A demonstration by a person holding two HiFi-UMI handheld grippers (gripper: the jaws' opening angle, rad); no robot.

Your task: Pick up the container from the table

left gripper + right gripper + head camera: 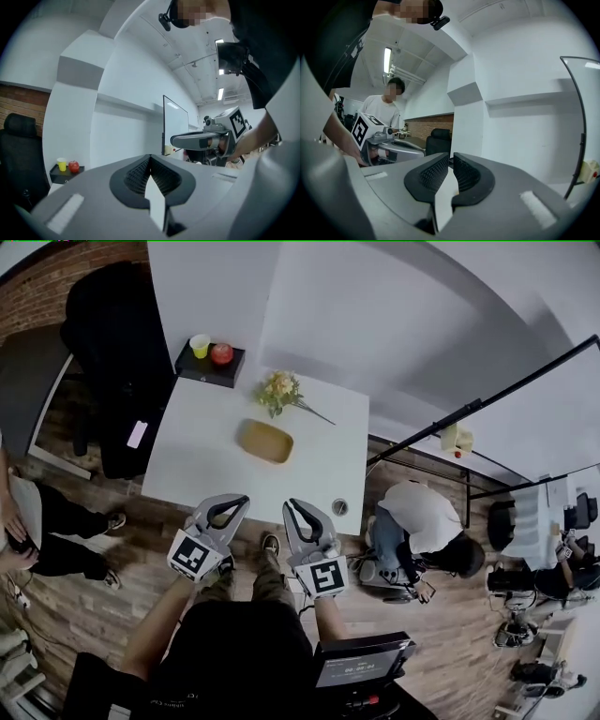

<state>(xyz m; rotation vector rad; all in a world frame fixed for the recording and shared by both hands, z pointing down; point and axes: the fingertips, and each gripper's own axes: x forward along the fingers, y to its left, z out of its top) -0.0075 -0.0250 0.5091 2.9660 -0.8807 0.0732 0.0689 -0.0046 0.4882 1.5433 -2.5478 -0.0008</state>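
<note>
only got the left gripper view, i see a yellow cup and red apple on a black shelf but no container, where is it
Observer: the tan oval shallow container lies mid-way across the white table, in the head view.
Operator: anything near it
Observer: a bunch of pale yellow flowers lies just beyond it.
Operator: where are my grippers
Observer: left gripper and right gripper are both at the table's near edge, short of the container.
</note>
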